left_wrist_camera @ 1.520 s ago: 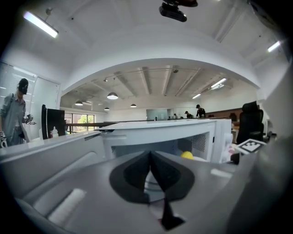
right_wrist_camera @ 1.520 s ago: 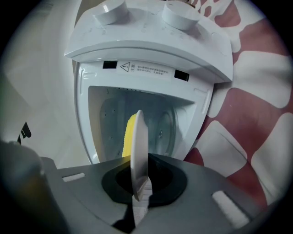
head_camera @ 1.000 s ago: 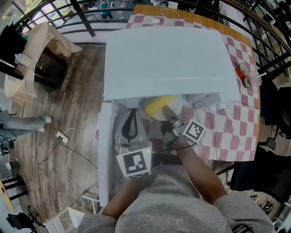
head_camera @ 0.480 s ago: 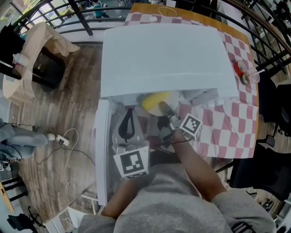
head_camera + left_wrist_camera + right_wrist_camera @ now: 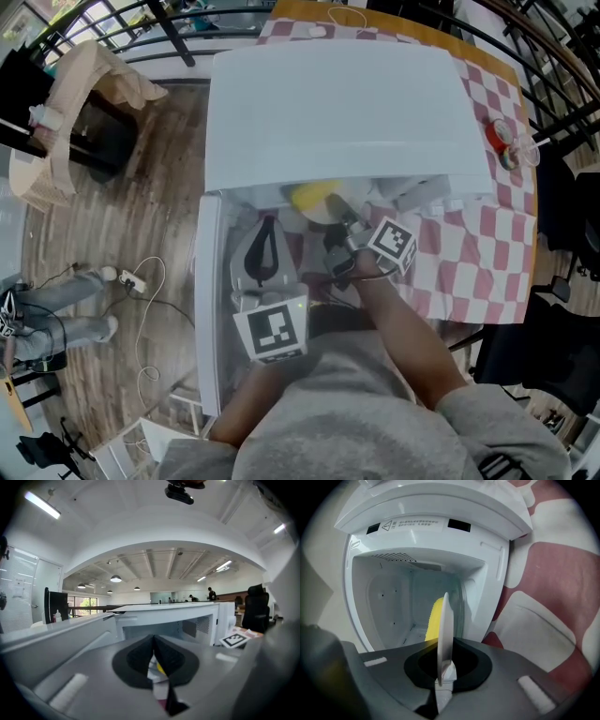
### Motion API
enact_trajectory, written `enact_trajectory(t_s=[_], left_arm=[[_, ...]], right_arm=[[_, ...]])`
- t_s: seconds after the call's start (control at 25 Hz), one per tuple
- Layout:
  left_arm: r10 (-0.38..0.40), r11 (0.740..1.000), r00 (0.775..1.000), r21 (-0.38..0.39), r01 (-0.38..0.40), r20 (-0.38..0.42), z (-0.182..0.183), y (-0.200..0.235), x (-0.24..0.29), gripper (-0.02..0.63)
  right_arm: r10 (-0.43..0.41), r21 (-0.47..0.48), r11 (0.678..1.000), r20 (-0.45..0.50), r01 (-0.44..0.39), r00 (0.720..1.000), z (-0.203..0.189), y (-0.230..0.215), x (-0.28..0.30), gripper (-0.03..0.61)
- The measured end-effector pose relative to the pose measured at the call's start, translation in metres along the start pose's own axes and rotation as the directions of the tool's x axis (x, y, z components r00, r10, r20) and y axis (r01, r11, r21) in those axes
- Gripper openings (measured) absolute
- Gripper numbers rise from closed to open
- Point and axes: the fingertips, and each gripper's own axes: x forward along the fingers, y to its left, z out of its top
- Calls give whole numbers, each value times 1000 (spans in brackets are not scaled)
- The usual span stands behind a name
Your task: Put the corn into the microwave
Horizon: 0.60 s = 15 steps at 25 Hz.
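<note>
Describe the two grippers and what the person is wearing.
The left gripper and the right gripper both have smooth grey bodies and black-lined jaws that taper to a point. Each carries a white cube with black square markers: the left cube and the right cube. The person wears a grey top.

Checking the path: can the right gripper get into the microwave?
Likely yes: the door stands open, and nothing stands between the microwave and the right gripper, shut on the plate with corn.
</note>
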Motion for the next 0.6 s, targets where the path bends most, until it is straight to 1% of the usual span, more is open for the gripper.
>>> enact_trajectory(t_s=[0.16, 0.2, 0.32, 0.48, 0.6], left_arm=[[-2, 1000, 1000, -11, 2, -15, 2, -3, -1, 11], [-2, 1000, 1000, -10, 2, -17, 3, -2, -1, 11], [0, 1000, 1000, -1, 0, -13, 4, 0, 0, 11], [3, 1000, 1000, 8, -3, -4, 5, 1, 0, 11], [-2, 1000, 1000, 11, 2, 0, 7, 0, 1, 11]], right_arm=[[0, -13, 1000, -24, 0, 1000, 1, 0, -1, 19], [8, -17, 1000, -33, -9, 999, 0, 2, -2, 38], [44, -39, 998, -59, -47, 997, -3, 9, -3, 158], [63, -109, 991, -102, -75, 993, -8, 16, -3, 237], [80, -144, 985, -140, -100, 987, -12, 19, -7, 282]])
